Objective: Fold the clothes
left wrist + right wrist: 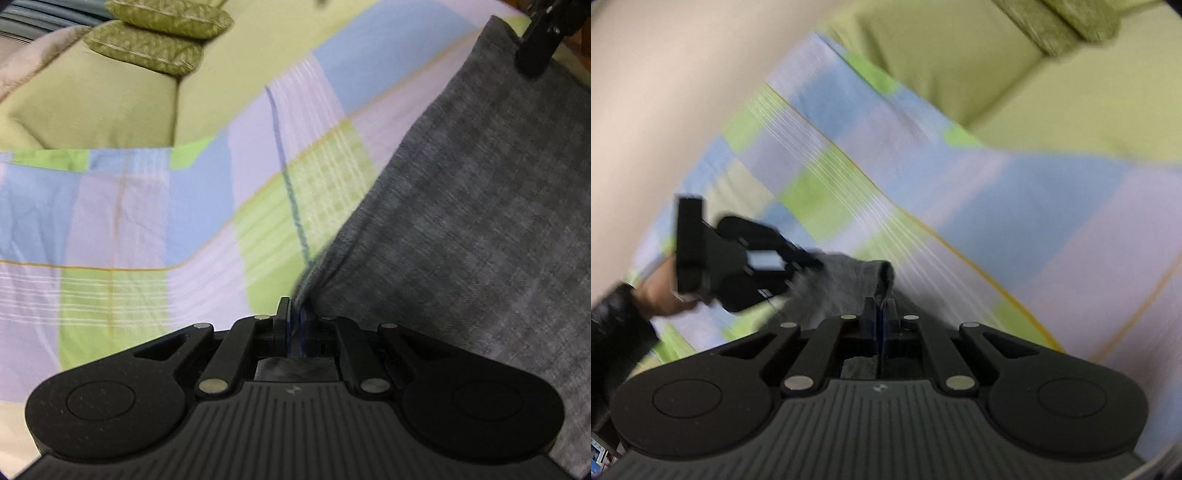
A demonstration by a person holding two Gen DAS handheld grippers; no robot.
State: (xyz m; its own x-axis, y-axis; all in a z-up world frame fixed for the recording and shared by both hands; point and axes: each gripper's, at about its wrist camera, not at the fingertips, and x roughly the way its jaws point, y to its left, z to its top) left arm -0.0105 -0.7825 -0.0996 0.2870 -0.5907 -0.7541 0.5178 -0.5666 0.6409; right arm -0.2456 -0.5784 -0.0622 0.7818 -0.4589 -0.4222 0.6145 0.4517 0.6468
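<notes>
Stretching from about 6 o'clock up to 1 o'clock in the left wrist view, the grey garment runs as a long taut panel, its long axis slanting from the left gripper at the bottom centre toward the right gripper at the upper right corner. The left gripper's fingers are pressed narrow on the cloth's near corner, with fabric bunched between them. In the right wrist view the right gripper is likewise nipped close on a folded grey edge, and the left gripper shows at 9 o'clock, gripped by a bare hand in a dark sleeve. That view is heavily motion-blurred, so the garment's shape, seams and type cannot be made out, and most of the cloth is hidden behind the gripper body. In the left view the garment is cut off by the right edge. Beneath lies a checked sheet of lilac, blue and green blocks with thin orange lines. Beyond it, at 11 o'clock, sit a plain green bedcover and two patterned green cushions, stacked. A pale wall fills 10 o'clock in the right view.
</notes>
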